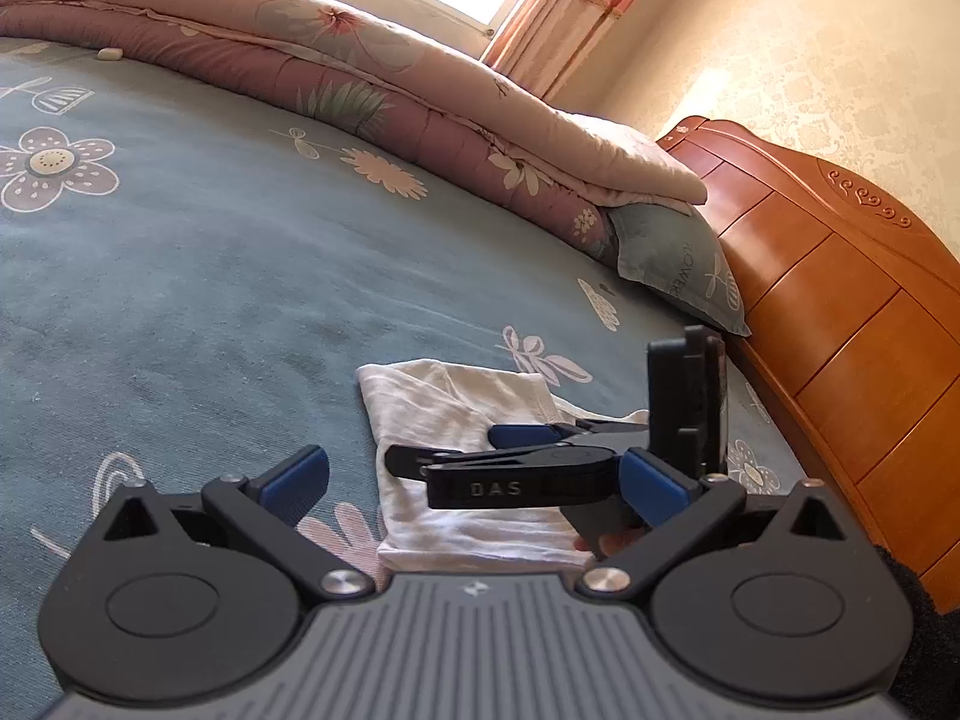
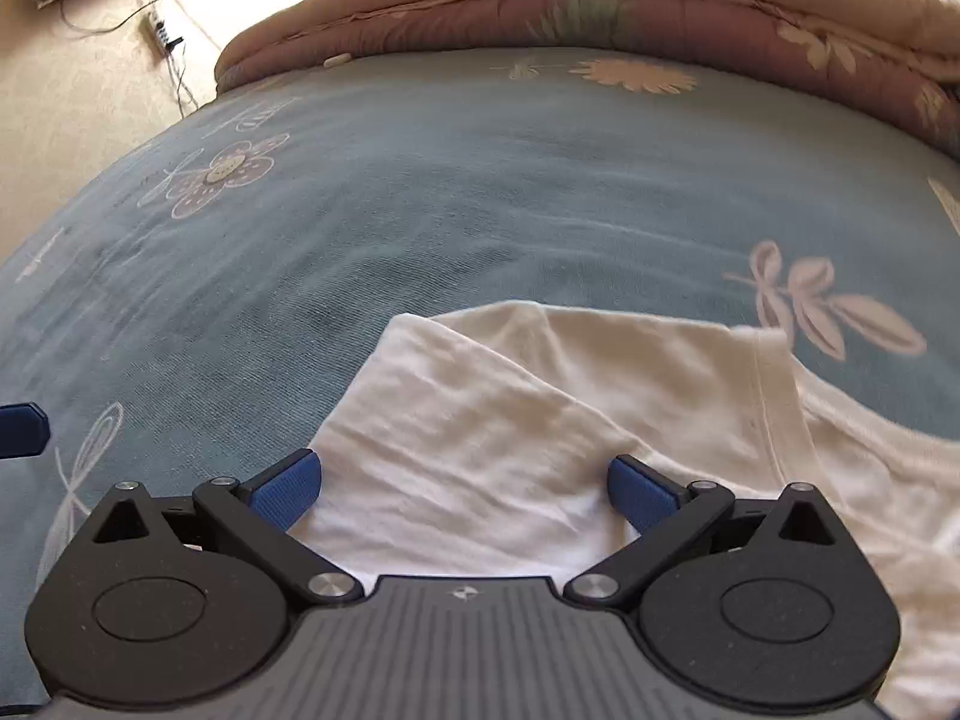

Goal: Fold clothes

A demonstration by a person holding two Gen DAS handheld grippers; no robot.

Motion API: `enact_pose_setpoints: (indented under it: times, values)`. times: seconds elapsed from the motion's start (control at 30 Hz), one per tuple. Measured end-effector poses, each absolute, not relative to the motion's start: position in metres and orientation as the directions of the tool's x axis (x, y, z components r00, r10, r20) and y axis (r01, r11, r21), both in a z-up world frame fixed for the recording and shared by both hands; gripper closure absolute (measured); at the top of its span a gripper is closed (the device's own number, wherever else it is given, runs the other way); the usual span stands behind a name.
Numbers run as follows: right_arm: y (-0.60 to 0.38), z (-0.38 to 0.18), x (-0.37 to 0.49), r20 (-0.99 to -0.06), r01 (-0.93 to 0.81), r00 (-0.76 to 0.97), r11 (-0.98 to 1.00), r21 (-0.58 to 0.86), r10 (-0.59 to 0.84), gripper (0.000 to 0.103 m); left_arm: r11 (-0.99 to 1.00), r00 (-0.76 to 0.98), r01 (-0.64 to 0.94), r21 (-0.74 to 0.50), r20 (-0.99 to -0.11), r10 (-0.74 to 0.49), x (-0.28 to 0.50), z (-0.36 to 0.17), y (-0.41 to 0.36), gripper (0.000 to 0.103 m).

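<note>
Both hand-held grippers are spread wide and hold nothing: the left hand-held gripper [image 1: 474, 483] hangs low over the bed [image 1: 198, 276], and the right hand-held gripper [image 2: 465, 489] hovers with its blue fingers [image 2: 287, 491] straddling the near part of the white shirt [image 2: 480, 456]. That shirt lies partly folded on the blue flowered sheet, at about 6 o'clock in the right wrist view, with one flap turned over and a hemmed edge running off toward 4 o'clock. In the left wrist view the right hand-held gripper itself shows at 5 o'clock, lying across the shirt just ahead of the left one's fingers, so the two tools are close together. My main worry is a clash: if the left one moves in toward the cloth from here, it could knock the other tool or catch the same fold. A second risk is a poor pinch, since the thin cloth is layered and a closing grip may take only the top layer, or drag the flap open and undo the fold. Room for moving looks generous toward 9 and 12 o'clock, where the sheet is bare. It is tighter toward 3 o'clock in the left view, where the pillow [image 1: 678, 258] and wooden headboard [image 1: 840, 312] stand, and the rolled quilt [image 1: 336, 78] bounds the far side.
</note>
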State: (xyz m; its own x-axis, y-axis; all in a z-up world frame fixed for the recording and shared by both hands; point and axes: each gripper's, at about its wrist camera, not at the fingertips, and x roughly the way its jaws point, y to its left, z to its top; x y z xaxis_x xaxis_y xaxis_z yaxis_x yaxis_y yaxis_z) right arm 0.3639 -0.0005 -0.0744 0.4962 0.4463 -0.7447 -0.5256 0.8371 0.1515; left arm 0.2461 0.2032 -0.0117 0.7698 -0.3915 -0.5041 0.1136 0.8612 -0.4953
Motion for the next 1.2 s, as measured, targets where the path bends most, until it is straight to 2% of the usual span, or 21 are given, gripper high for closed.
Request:
enact_pose_setpoints:
  times: [0.1,0.23,0.37,0.53,0.7,1.2]
  values:
    - [-0.004,-0.068,0.361,-0.747,-0.542,0.479,0.825,0.161,0.461,0.000,0.862,0.772,0.125,-0.492,-0.497,-0.396,0.244,-0.008,0.200,0.001]
    - [-0.059,-0.044,0.327,-0.717,-0.507,0.540,0.850,0.141,0.441,0.000,0.856,0.772,0.156,-0.492,-0.480,-0.417,0.241,-0.004,0.195,0.001]
    - [-0.144,-0.029,0.301,-0.683,-0.366,0.641,0.921,0.129,0.351,0.000,0.857,0.760,0.173,-0.486,-0.487,-0.430,0.242,-0.006,0.186,0.001]
    - [-0.220,-0.047,0.301,-0.686,-0.220,0.647,0.942,0.253,0.334,0.000,0.867,0.742,0.172,-0.468,-0.518,-0.426,0.247,-0.013,0.176,0.001]
    - [-0.251,-0.078,0.319,-0.670,-0.177,0.690,0.962,0.210,0.274,0.000,0.875,0.729,0.172,-0.453,-0.539,-0.422,0.249,-0.018,0.169,0.001]
    - [-0.237,-0.066,0.265,-0.722,-0.200,0.648,0.969,0.146,0.243,0.000,0.878,0.713,0.177,-0.445,-0.558,-0.426,0.250,-0.021,0.164,0.001]
